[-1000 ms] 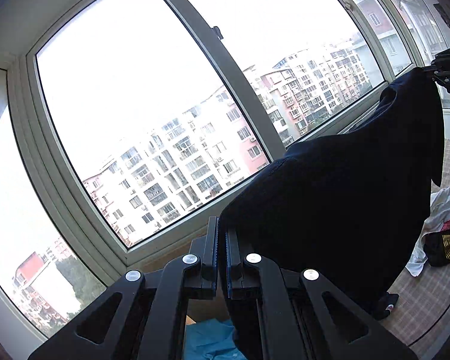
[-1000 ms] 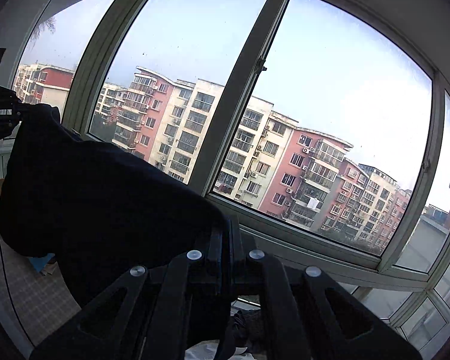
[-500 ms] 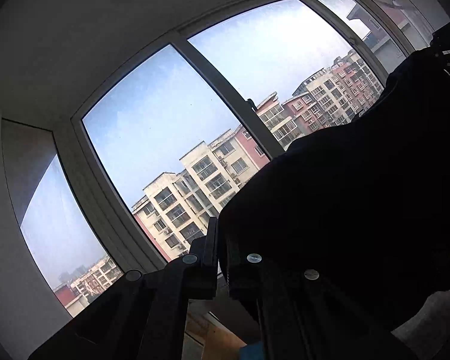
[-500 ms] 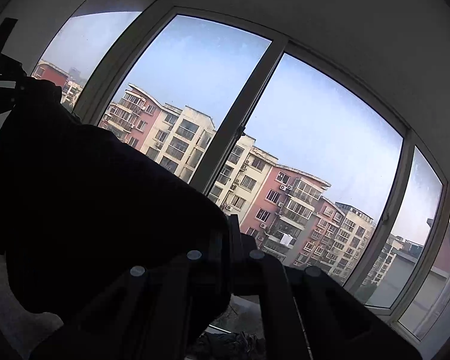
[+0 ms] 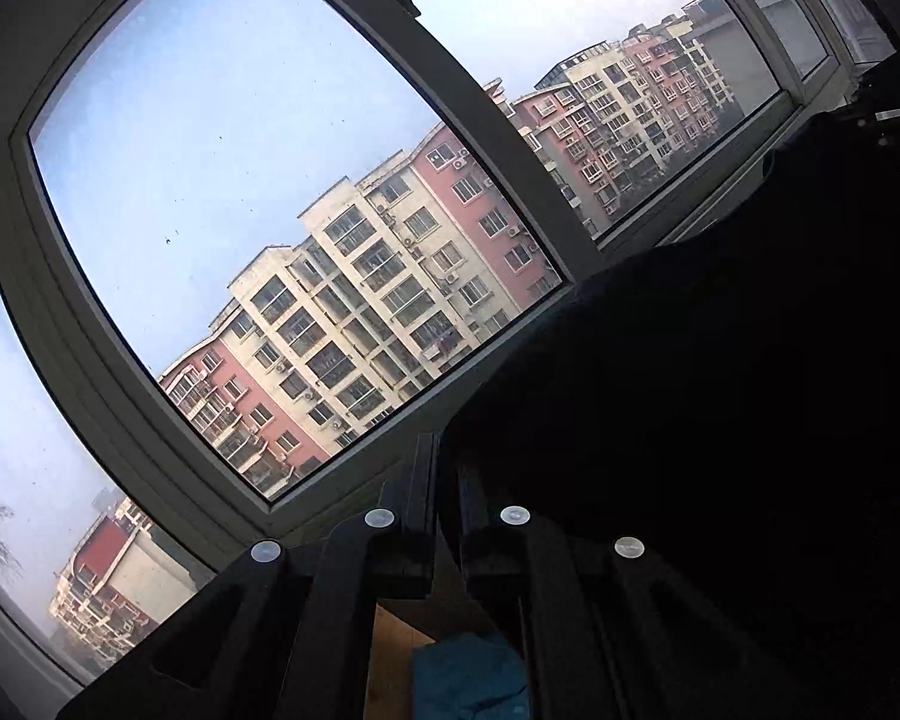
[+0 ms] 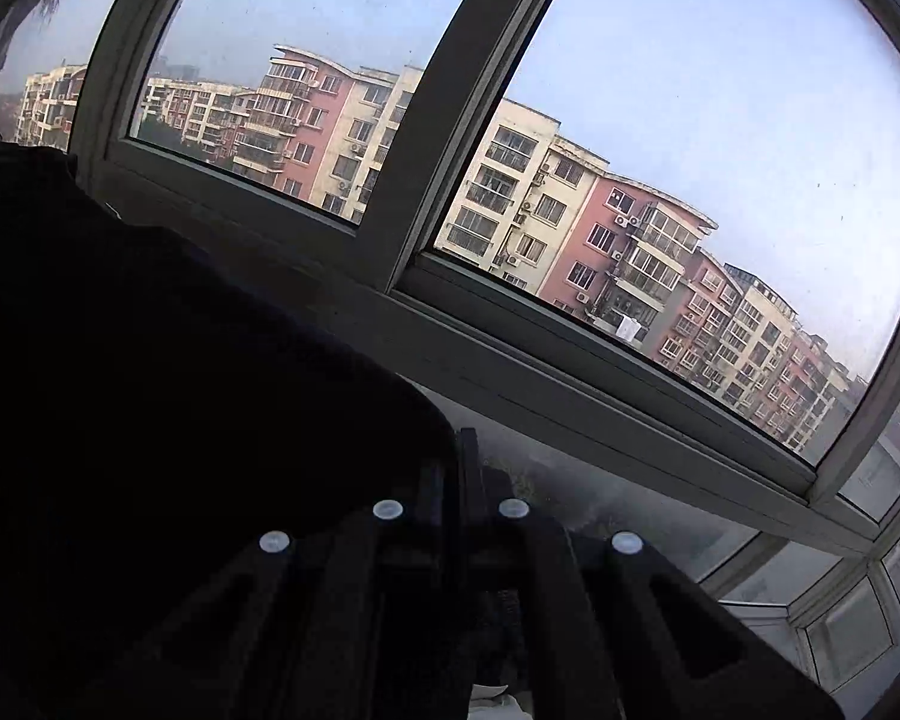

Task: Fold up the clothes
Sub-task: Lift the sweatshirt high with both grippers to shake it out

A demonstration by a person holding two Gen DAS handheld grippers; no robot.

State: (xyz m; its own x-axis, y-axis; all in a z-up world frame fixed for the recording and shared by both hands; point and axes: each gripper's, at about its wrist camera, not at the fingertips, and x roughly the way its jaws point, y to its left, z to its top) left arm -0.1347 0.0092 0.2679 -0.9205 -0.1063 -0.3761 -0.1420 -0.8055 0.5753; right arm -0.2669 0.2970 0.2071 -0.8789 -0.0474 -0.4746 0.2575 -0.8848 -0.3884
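Dark, matte cloth, a black garment [image 5: 720, 396], hangs slack in the air between both grippers, before a grey-framed window [image 5: 468, 90]. The left gripper [image 5: 447, 468] pinches one edge; the right gripper [image 6: 456, 468] is clamped on the opposite edge. Blue fabric [image 5: 468, 678] lies below. No writing is legible.

A home's glazed balcony: wide windows [image 5: 258, 180] onto apartment blocks [image 6: 600, 228] (upper floor).

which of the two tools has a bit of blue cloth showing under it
The left tool. A patch of blue cloth shows below it, beside the dark garment it grips. Under the right tool only a scrap of white shows.
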